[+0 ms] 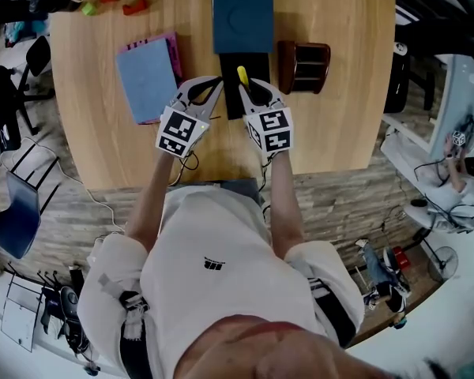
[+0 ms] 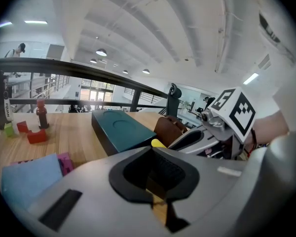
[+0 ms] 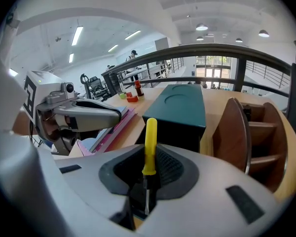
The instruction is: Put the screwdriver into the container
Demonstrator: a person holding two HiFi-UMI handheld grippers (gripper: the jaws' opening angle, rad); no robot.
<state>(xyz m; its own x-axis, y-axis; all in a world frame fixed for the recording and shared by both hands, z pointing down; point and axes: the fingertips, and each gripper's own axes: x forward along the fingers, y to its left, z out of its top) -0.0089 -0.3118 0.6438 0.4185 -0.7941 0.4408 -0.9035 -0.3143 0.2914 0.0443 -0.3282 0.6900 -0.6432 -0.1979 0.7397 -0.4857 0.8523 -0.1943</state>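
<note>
Yellow marks the handle of the screwdriver, which stands upright in the right gripper. The jaws are part-way closed and clamp the dark collar just under that handle, and the thin metal shaft runs down between the pads. It is in no container. It hangs over the middle of the wooden table, just in front of the near end of the teal box.

The left gripper sits beside it on the left — its jaws are drawn together with nothing between them, and its tips also point toward the box.

The teal box reaches from the table's far edge toward the middle. Its top is a flat teal surface with round hollows pressed into it, and its near face is dark. Nothing of its inside shows. Just to its right stands a brown wooden organiser with curved side walls — the slots that can be seen show only their own dividers, and the deeper parts are too dark to read.

Left of the box, toward the table's left edge, a blue pad lies on a pink one. At the far-left corner sit small red blocks, a green block and a little red-topped bottle.
</note>
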